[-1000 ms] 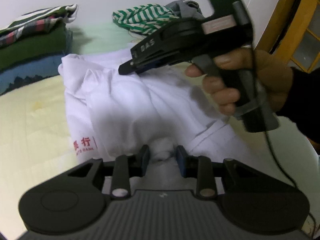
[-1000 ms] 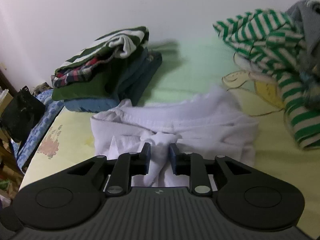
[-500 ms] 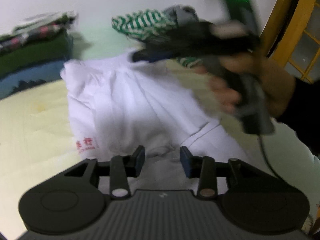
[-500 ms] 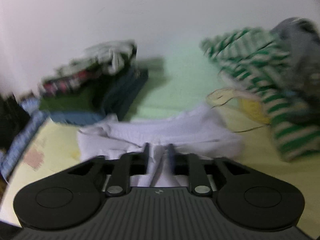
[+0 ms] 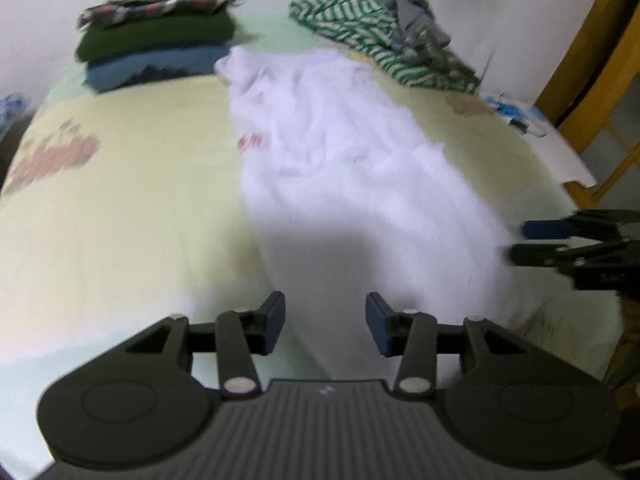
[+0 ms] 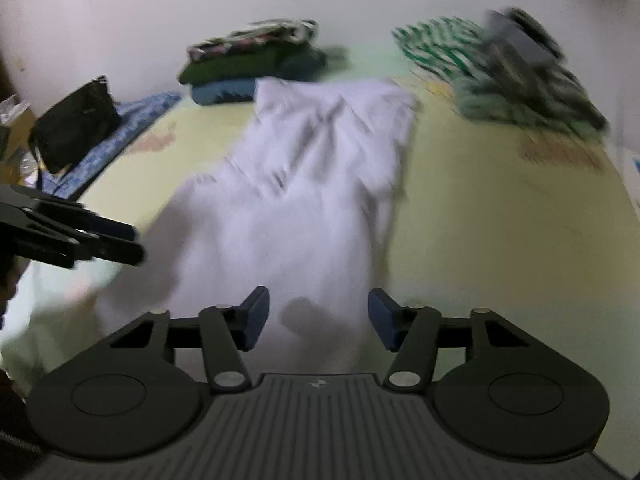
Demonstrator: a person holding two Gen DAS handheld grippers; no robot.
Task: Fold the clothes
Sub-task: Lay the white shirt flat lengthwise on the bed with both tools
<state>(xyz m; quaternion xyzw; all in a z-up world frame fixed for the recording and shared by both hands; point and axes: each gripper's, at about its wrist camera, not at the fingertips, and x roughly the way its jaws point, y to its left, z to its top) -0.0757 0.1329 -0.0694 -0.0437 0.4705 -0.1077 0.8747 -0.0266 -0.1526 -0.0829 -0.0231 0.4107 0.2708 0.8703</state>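
A white garment (image 5: pixel 352 168) with a small red print lies stretched lengthwise on the pale yellow-green bed (image 5: pixel 120 200); it also shows in the right wrist view as a long white strip (image 6: pixel 304 200). My left gripper (image 5: pixel 325 322) stands open above the garment's near end, nothing between its blue pads. My right gripper (image 6: pixel 318 317) is open too, above the near end on the other side. Each gripper shows in the other's view: the right one (image 5: pixel 520 242) at the right edge, the left one (image 6: pixel 134 244) at the left edge. Both views are blurred by motion.
A folded stack (image 5: pixel 156 36) of striped, green and blue clothes sits at the far left of the bed. A loose heap with a green-striped shirt (image 5: pixel 376 44) lies far right. A black bag (image 6: pixel 76 124) rests beside the bed; a wooden frame (image 5: pixel 592 60) stands at the right.
Both grippers let go of the white garment and opened. They pulled back toward the near end, and the garment now lies stretched out along the bed.
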